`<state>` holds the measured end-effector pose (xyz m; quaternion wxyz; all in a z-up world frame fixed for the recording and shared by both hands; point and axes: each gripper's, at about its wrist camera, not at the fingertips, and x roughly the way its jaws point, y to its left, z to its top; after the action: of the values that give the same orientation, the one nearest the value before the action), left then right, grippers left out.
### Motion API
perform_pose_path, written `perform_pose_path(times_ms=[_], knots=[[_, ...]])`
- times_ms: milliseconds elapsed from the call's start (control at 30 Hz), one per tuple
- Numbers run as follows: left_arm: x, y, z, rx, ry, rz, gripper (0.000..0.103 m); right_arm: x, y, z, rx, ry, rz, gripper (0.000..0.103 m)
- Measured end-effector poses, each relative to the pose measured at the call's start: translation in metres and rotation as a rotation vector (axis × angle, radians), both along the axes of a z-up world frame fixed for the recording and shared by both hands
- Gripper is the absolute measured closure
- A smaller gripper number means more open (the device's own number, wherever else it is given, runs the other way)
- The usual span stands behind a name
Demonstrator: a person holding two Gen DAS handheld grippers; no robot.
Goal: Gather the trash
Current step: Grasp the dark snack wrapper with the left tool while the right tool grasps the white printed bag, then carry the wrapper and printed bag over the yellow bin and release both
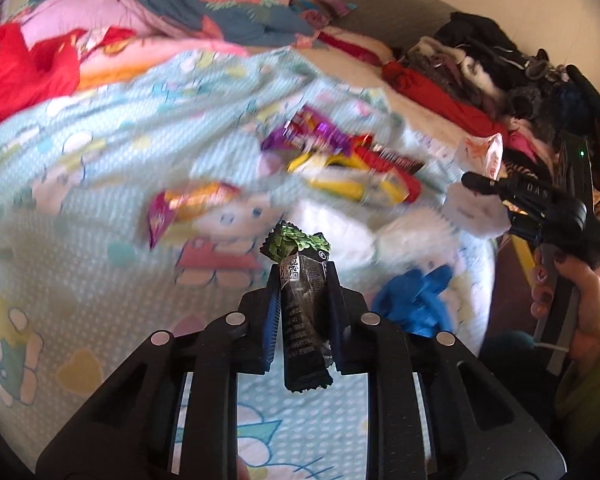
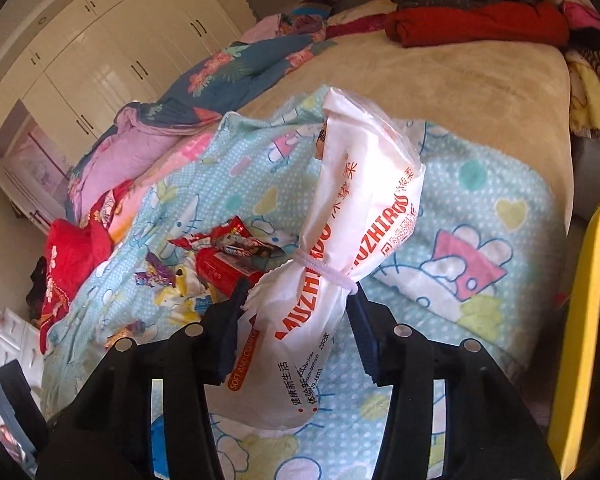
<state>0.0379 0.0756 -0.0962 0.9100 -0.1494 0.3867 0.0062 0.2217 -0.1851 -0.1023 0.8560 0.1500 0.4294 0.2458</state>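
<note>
Pinching a black crinkled foil wrapper, left gripper, bright snack wrappers scattered ahead, crumpled blue glove just right, right gripper clamped on a white printed plastic bag.

Wrappers: motion-blurred in left view; prints unreadable.
Blanket: smeared there; cut by frame bottom.
Blue item: blurred, kind unclear.
Bag: lower end hidden behind fingers; hides wrappers behind.

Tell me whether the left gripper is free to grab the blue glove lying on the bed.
Probably not yet. The left gripper is shut on a black wrapper. The blue glove lies uncovered close to its right, so only the occupied jaws block it.
</note>
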Motion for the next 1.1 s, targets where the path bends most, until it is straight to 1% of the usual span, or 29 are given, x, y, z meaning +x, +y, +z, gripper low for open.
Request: perform_pose_path(times_ms=[67, 233, 500, 733, 1100], knots=[[0.001, -0.003, 0.008, 0.006, -0.024, -0.005, 0.091, -0.004, -0.004, 0.009, 0.004, -0.019, 0.010, 0.057], [0.006, -0.014, 0.029, 0.024, -0.079, -0.025, 0.091, -0.012, -0.014, 0.023, 0.002, -0.058, 0.023, 0.057], [0.016, -0.031, 0.055, 0.018, -0.146, -0.048, 0.091, -0.024, -0.028, 0.043, 0.000, -0.119, 0.037, 0.057], [0.023, -0.053, 0.068, 0.012, -0.182, -0.088, 0.091, -0.029, -0.042, 0.053, -0.008, -0.148, 0.025, 0.057], [0.031, -0.077, 0.079, -0.002, -0.213, -0.128, 0.091, -0.036, -0.065, 0.067, -0.004, -0.178, -0.003, 0.057]])
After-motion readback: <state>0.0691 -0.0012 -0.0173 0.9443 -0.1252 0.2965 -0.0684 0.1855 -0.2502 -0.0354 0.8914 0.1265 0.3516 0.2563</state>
